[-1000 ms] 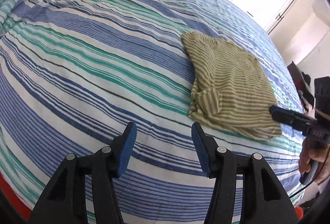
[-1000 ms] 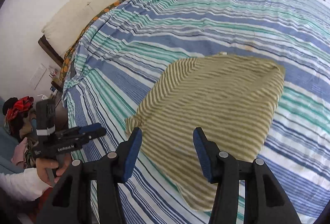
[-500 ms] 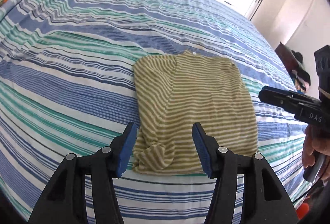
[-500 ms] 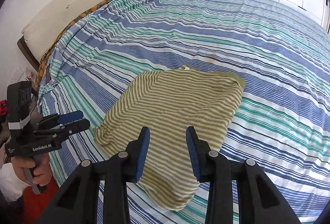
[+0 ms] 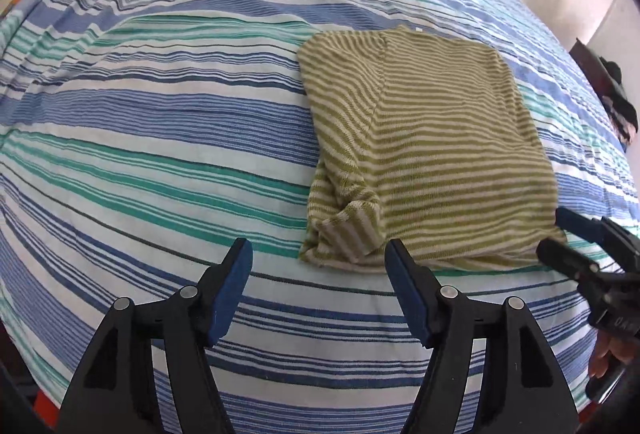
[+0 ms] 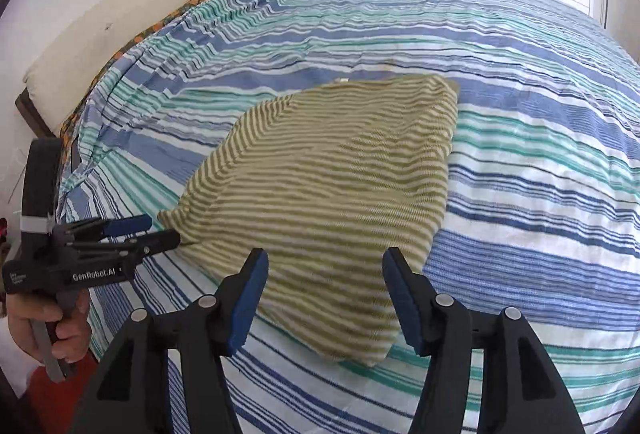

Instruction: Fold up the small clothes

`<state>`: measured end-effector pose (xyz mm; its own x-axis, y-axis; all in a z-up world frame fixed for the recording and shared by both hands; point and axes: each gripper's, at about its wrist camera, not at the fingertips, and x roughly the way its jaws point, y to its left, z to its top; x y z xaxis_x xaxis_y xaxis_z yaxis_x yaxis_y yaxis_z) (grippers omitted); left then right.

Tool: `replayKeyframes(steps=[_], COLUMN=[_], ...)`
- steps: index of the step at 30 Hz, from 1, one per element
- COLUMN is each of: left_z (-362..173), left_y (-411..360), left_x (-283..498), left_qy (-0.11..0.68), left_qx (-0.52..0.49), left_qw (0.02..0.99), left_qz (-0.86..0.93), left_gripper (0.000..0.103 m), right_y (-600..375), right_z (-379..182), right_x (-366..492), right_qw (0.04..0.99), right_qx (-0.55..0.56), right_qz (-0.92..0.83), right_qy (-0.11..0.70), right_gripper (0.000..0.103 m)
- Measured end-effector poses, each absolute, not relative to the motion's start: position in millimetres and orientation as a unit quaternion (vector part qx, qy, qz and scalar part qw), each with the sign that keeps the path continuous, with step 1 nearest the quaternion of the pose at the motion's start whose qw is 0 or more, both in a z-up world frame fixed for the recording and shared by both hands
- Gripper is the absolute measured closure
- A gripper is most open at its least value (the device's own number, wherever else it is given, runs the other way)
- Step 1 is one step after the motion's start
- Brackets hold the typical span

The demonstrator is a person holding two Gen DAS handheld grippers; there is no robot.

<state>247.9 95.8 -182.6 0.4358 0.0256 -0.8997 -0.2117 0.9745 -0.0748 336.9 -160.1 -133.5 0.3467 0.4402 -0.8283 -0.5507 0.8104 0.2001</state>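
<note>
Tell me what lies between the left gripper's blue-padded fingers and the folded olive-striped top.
Only bare striped bedspread separates the left gripper from the top, per the left wrist view.

— Where do the cameras sit?
— One on each tongs, angled down, close over the bed [image 5: 160, 122].
— Overlap?
— Both see the striped shirt [image 5: 432, 154], from opposite sides.

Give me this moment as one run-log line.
left hand-held gripper: open, just widened, empty | right hand-held gripper: open, just widened, empty | shirt: folded on bed, sleeve bunched at near corner
</note>
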Motion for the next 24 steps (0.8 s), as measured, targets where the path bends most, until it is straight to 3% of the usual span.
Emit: replayKeyframes(steps=[4, 7, 16, 21, 24], left_z=[-179, -174, -172, -169, -178], left_y=[96, 98, 102, 159, 172], left_x=[233, 224, 226, 260, 292], left_qy=[0.531, 0.526, 0.533, 0.535, 0.55], left_qx=[-0.077, -0.064, -0.051, -0.179, -0.197], left_qw=[0.839, 0.842, 0.841, 0.825, 0.812], left_qz=[0.087, 0.097, 0.074, 0.013, -0.007], left_gripper=[0.032, 0.031, 0.03, 0.021, 0.018], right_y=[-172, -196, -228, -253, -271], right_z=[-170, -157, -144, -133, -127], right_x=[316, 301, 272, 296, 333], right_qw=[0.803, 0.809, 0.809, 0.807, 0.802], right_qx=[-0.086, -0.02, -0.006, 0.051, 0.123], right_qz=[0.251, 0.249, 0.249, 0.253, 0.252], right_qy=[0.534, 0.532, 0.532, 0.531, 0.528], right_gripper=[0.035, 0.035, 0.035, 0.035, 0.035])
